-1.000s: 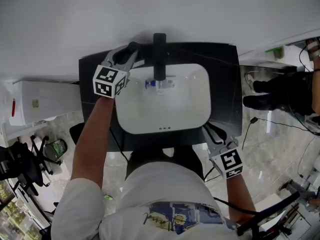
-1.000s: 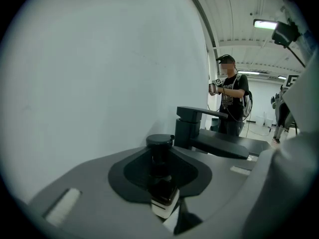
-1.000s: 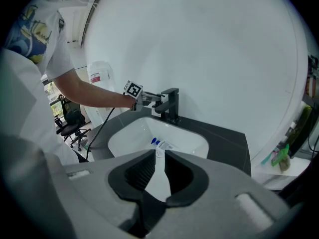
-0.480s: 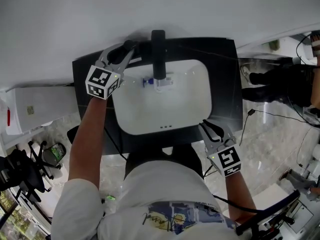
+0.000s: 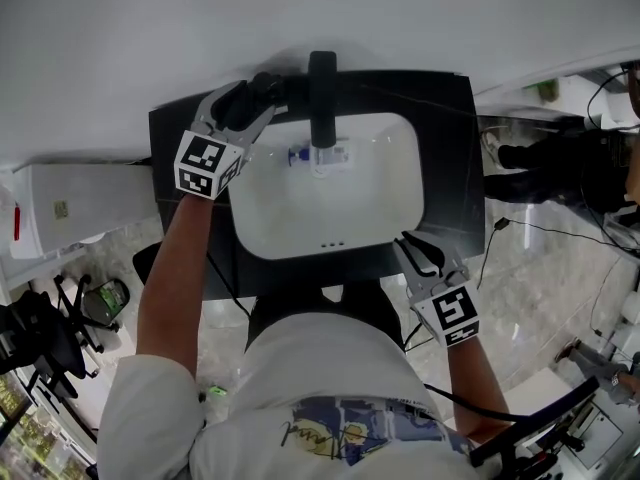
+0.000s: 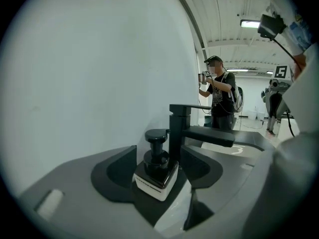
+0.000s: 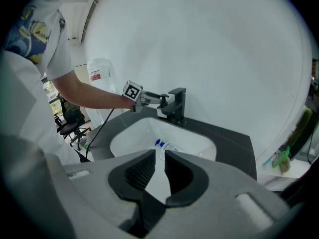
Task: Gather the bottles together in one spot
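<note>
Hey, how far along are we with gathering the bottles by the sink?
Seemingly done: the pump bottle stands beside the faucet. The left gripper has just been opening, and its jaws stand clear around the bottle. In hand: nothing, the right gripper is empty. Left: the blue-capped bottles lie in the basin, away from it.

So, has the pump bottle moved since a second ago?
No. The pump bottle stays just left of the faucet; the left claw has just been opening around it.

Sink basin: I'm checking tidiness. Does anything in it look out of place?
Yes: small blue-capped bottles lie on their sides in the white basin, under the faucet, instead of standing on the counter.
</note>
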### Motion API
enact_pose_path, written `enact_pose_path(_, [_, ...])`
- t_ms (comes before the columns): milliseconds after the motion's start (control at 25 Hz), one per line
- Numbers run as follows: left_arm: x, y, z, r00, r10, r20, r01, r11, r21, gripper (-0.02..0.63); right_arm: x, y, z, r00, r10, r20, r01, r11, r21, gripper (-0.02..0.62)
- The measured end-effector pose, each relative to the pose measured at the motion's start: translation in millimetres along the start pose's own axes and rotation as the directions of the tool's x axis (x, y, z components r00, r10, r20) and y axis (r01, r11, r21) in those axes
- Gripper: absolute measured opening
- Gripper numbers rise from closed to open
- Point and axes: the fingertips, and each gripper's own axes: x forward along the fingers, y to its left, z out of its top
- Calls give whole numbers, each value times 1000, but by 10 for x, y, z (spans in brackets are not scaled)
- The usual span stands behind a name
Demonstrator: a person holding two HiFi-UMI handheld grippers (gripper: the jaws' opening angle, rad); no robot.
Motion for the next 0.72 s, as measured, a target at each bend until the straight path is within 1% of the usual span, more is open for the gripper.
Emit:
enact_pose_path(160, [-232, -39, -140, 995, 92, -28, -93, 995, -23, 284, -43, -14, -28, 1000, 8, 9, -8, 1000, 3, 58])
enact_pose_path(320, [-412, -213, -238, 987, 155, -50, -157, 986, -52, 282, -74, -31, -36, 999, 31, 21, -30, 999, -9, 58])
enact_pose_path(400, [-480, -334, -277, 982, 176, -62, -180, 982, -62, 277, -91, -49, -22, 999, 43, 32, -43, 999, -19, 58])
enact_pose_path(480, [-529, -501, -334, 980, 180, -83, -187, 979, -84, 268, -123, -74, -14, 998, 55, 42, -54, 998, -27, 58])
enact_pose_path(560, [-552, -691, -427, 977, 181, -115, -196, 972, -130, 254, -161, -98, -28, 997, 69, 46, -67, 997, -33, 58])
enact_pose_path(600, [-549, -795, -494, 975, 177, -137, -199, 965, -170, 250, -181, -111, -41, 996, 76, 46, -75, 997, -35, 58])
enact_pose_path(640, [-534, -911, -577, 973, 165, -161, -199, 955, -219, 250, -201, -127, -57, 995, 84, 46, -82, 996, -38, 58])
enact_pose_path(720, [-468, -1157, -766, 970, 130, -206, -193, 924, -329, 247, -233, -177, -94, 995, 96, 42, -94, 995, -44, 58])
